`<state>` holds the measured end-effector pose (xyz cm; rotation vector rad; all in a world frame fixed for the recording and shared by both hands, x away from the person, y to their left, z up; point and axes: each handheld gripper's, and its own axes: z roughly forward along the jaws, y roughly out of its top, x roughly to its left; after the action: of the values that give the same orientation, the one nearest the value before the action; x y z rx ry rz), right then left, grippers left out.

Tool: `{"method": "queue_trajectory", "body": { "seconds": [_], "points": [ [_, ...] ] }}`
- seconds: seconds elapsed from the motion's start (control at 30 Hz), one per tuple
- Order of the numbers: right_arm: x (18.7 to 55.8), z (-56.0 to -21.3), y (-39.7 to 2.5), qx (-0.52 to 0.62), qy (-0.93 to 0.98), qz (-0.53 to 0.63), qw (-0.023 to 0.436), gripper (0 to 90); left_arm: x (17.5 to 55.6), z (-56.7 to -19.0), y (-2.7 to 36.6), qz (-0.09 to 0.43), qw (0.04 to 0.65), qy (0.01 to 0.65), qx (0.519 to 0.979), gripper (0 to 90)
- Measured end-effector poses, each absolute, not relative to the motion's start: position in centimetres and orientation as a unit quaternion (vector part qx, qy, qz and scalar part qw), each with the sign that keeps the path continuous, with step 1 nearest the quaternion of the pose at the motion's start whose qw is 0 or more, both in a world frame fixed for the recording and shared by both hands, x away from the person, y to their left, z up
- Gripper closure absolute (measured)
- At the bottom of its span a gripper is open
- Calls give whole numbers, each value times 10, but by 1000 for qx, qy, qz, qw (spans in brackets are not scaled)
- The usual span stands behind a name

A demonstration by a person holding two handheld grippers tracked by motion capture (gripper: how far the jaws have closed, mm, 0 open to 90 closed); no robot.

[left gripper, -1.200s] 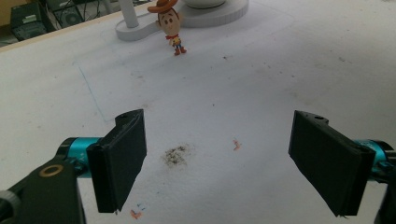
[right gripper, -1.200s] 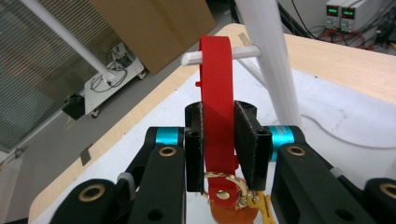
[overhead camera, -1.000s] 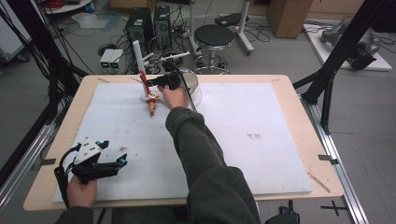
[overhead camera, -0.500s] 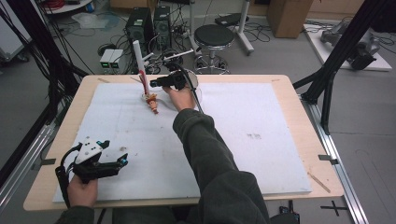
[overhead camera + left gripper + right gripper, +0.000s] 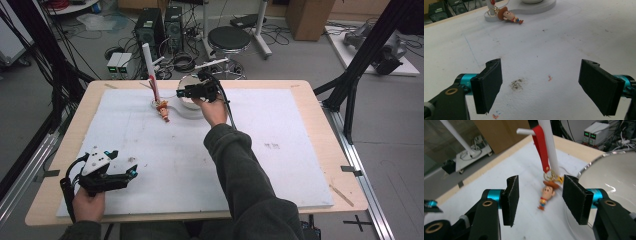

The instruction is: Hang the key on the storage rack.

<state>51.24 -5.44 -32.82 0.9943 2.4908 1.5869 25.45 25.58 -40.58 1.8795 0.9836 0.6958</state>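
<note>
Right gripper (image 5: pixel 186 92) hovers at the far side of the table, jaws parted and empty, aimed at the cowboy keychain (image 5: pixel 547 193). That small figure in a brown hat lies on the white mat (image 5: pixel 200 150) with its red strap (image 5: pixel 541 145) running up to a peg on the white stand (image 5: pixel 149 62); the strap appears hooked over the peg, though the top of it is cut off in the right gripper view. In the high view the keychain (image 5: pixel 163 110) sits left of centre at the far end, just beside a shallow metal bowl (image 5: pixel 614 177).

The step in hand looks like taking hold of the keychain. To do it well, I would bring the jaws lower and centre them on the figure or the ring just above its hat, so the pads close on something solid rather than the loose strap, and keep the right-hand jaw off the bowl's rim. A slow close should avoid tugging the stand over.

Left gripper (image 5: pixel 107 175) rests at the near left corner, jaws wide apart with nothing between them, well apart from the work.

The mat is scuffed, with a grey smudge (image 5: pixel 517 84) and small red flecks. Beyond the wooden table (image 5: pixel 320 120) stand a black stool (image 5: pixel 229 37), computer towers and tangled cables on a grey floor.
</note>
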Motion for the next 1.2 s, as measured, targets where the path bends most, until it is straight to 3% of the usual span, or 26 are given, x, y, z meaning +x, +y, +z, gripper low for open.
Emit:
{"method": "queue_trajectory", "body": {
  "seconds": [1.2],
  "points": [
    [470, -334, -133, 320, 784, 530, 45, 332, 255, -407, 256, 276, 438, 400, 756, 197]
  ]
}}
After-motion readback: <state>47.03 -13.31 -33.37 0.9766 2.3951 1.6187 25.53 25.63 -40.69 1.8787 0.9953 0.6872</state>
